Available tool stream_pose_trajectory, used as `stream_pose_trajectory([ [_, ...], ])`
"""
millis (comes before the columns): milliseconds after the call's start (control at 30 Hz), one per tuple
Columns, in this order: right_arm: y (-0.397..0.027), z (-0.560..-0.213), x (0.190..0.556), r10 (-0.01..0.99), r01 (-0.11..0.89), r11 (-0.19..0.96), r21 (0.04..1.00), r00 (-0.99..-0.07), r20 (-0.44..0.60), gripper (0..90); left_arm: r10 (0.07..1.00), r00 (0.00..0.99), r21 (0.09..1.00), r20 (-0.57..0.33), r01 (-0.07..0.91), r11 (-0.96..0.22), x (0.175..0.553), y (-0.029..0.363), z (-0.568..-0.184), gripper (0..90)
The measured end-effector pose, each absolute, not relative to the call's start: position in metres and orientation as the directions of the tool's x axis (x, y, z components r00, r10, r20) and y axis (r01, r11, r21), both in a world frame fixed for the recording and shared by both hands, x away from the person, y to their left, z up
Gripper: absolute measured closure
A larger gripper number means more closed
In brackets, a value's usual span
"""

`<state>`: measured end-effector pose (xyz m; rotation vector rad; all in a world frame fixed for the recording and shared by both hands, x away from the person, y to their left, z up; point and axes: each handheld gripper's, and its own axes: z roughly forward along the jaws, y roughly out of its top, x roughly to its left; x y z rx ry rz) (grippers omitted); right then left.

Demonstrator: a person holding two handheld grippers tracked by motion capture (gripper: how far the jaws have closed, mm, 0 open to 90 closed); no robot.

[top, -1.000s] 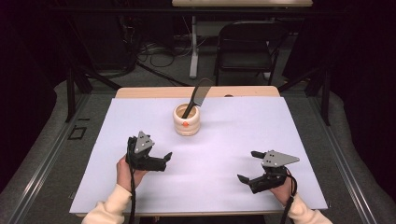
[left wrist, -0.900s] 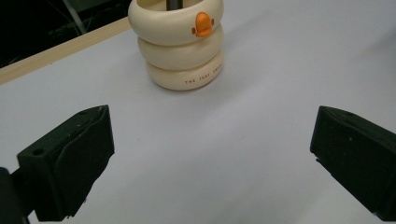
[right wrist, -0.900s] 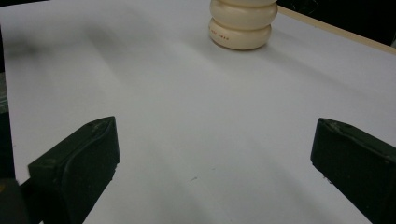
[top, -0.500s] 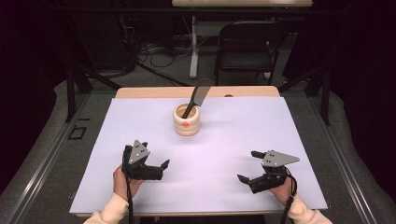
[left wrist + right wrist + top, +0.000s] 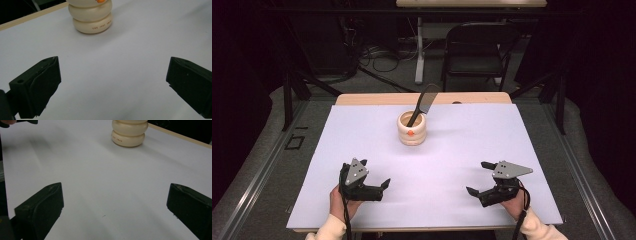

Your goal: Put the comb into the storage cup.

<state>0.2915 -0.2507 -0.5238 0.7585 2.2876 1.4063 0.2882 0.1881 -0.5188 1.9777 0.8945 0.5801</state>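
Cream ribbed holder (image 5: 412, 129) carries a leaning black spatula (image 5: 424, 103); both grippers' jaws gape empty, so a careless grab could topple it.

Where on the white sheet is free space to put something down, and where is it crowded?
The white sheet is bare between the left gripper and the right gripper, and on both sides of the cream holder. It is crowded only at the holder, where a black utensil leans out toward the far edge.
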Motion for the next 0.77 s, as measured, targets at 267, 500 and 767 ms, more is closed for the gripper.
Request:
stream_pose_trajectory([
  [267,-0.2507,-0.5238,0.2916,0.606,0.260,0.361,0.896,-0.795,-0.013,0.2,0.768,0.638,0.857,0.056,0.364,-0.364,0.2802,0.1951,-0.5221,0.0],
  [500,-0.2508,-0.5238,0.2916,0.606,0.258,0.355,0.899,-0.795,-0.011,0.0,0.771,0.635,0.857,0.049,0.370,-0.359,0.2798,0.1977,-0.5227,0.0],
  [767,-0.2503,-0.5239,0.2913,0.591,0.246,0.358,0.901,-0.807,-0.014,0.0,0.758,0.651,0.853,0.042,0.372,-0.366,0.2824,0.1966,-0.5245,0.0],
])
